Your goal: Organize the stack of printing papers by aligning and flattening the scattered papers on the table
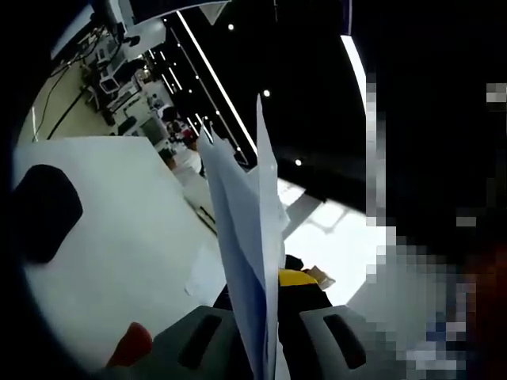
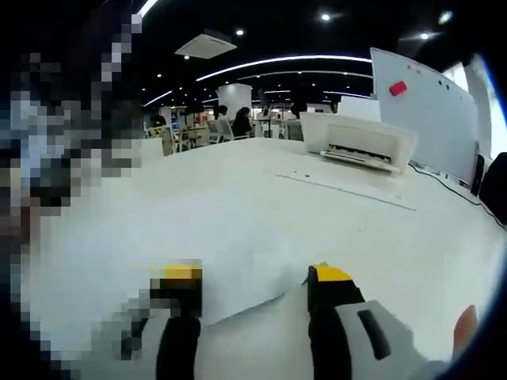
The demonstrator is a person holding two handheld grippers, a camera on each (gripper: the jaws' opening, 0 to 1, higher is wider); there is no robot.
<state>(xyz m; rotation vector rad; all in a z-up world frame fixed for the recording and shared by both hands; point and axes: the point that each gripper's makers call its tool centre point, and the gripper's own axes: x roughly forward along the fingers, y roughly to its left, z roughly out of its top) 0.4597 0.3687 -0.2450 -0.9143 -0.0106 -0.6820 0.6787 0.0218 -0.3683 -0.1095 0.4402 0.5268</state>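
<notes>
Open-plan office, dark ceiling w/ strip and spot lights. White surface takes up most of the right gripper view. A white printer sits at its far side, whiteboard w/ a red magnet just behind; people seated at desks further back. Black rounded object lies on the surface in the left gripper view.

Left gripper: jaws pressed together, pinching the paper stack edge-on, sheets standing up off the surface.

Right gripper: jaws spread, a loose sheet flat on the surface between them, not gripped.
</notes>
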